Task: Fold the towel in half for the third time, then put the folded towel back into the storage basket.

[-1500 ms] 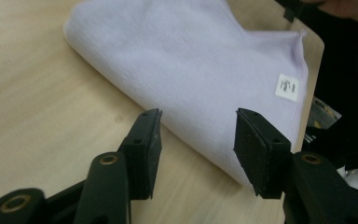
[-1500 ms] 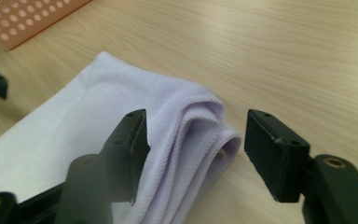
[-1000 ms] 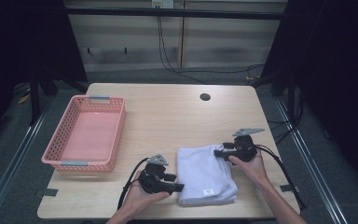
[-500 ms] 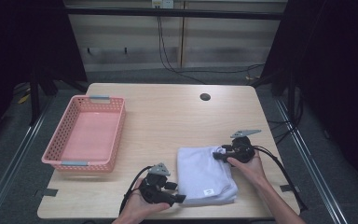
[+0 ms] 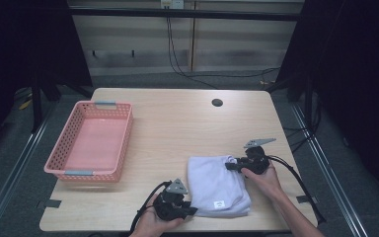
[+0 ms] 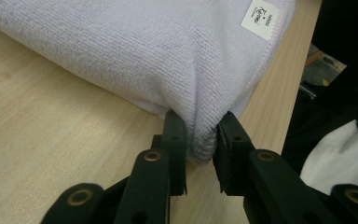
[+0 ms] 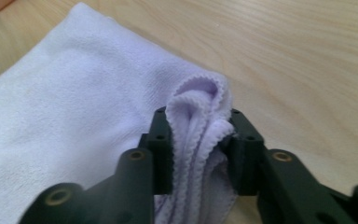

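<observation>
The left gripper [image 6: 200, 140] has just been closing, and its jaws now pinch the near corner of the towel [image 6: 135, 51], the cloth bunched between the pads. From these jaws the towel stretches ahead and away, its white label [image 6: 262, 17] lying just beyond the grip toward the table [image 6: 46, 140] edge.

The right gripper [image 7: 199, 140] has also just been closing; its jaws clamp a bunch of hemmed layers at the far right corner, and the rest of the towel spreads out past them to that gripper's left.

In the high view the folded towel [image 5: 216, 185] lies between the two grippers, left [image 5: 190, 211] at its near-left corner, right [image 5: 229, 165] at its far-right one, so the grips sit diagonally across it. The basket [image 5: 123, 133] stands well apart, beyond the left gripper and to its left, so any carry there likely runs leftward, left hand leading.
</observation>
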The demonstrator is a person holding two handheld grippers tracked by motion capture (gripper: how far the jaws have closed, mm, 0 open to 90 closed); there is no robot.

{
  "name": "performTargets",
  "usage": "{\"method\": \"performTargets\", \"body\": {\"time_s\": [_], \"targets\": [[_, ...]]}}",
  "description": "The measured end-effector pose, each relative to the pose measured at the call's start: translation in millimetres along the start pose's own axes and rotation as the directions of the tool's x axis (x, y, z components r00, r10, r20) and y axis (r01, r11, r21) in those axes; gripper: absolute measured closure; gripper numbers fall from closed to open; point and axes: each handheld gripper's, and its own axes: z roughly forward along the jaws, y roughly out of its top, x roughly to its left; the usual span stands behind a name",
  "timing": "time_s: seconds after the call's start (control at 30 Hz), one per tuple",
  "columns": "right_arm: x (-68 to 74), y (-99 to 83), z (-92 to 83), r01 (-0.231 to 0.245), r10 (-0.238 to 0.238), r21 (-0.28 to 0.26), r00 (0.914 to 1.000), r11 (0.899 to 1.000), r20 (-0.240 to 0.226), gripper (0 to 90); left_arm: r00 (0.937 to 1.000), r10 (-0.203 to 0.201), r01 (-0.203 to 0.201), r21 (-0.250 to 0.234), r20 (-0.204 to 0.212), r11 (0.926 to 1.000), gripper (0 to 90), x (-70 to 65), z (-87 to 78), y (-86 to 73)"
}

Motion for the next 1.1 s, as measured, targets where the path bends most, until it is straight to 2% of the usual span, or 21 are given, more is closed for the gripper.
{"method": "performTargets", "body": {"time_s": [0.03,0.3,0.37,0.47,0.57,0.67,0.83,0.97,1.07,1.1], "targets": [[0.4,-0.4,-0.2,0.001,-0.001,0.000,1.0000,1.000,-0.006,70.1,0.9997,-0.023,0.023,-0.012,0.013,0.9997,77.4,1.6,-0.3,-1.6],[7.4,-1.9,-1.3,-0.020,0.019,-0.009,0.9998,1.000,-0.008,75.8,0.9985,-0.050,0.050,-0.003,0.021,0.9987,78.3,7.3,-9.4,-6.2],[7.3,-1.5,-1.5,-0.030,0.029,-0.014,0.9995,0.999,-0.012,76.2,0.9991,-0.038,0.038,-0.020,0.017,0.9991,78.4,7.3,-13.5,-4.7],[7.7,0.7,-0.6,-0.032,0.032,-0.025,0.9994,0.999,-0.016,76.5,0.9988,-0.044,0.045,-0.050,0.022,0.9977,78.7,9.6,-22.8,-2.4],[9.6,4.4,-0.2,-0.044,0.043,-0.037,0.9988,0.998,-0.025,76.7,0.9979,-0.061,0.062,-0.042,0.024,0.9972,78.8,14.5,-25.1,-4.6],[11.1,9.1,-0.8,-0.046,0.044,-0.056,0.9987,0.997,-0.026,76.8,0.9980,-0.058,0.060,-0.065,0.022,0.9961,78.8,15.3,-28.7,-4.1],[13.9,12.4,-5.2,-0.050,0.048,-0.077,0.9984,0.996,-0.030,76.9,0.9981,-0.060,0.061,-0.075,0.016,0.9953,78.8,16.3,-35.7,-2.4],[13.0,16.3,-9.9,-0.053,0.049,-0.111,0.9980,0.992,-0.039,76.9,0.9972,-0.074,0.075,-0.095,0.009,0.9927,78.8,19.0,-42.0,-0.8],[12.8,18.2,-12.0,-0.055,0.050,-0.118,0.9977,0.992,-0.045,76.9,0.9977,-0.067,0.067,-0.094,0.008,0.9933,78.8,18.3,-42.1,2.0],[12.4,18.8,-12.9,-0.052,0.046,-0.118,0.9977,0.992,-0.048,76.9,0.9987,-0.051,0.051,-0.091,-0.002,0.9946,78.8,17.3,-42.5,3.4]]}}
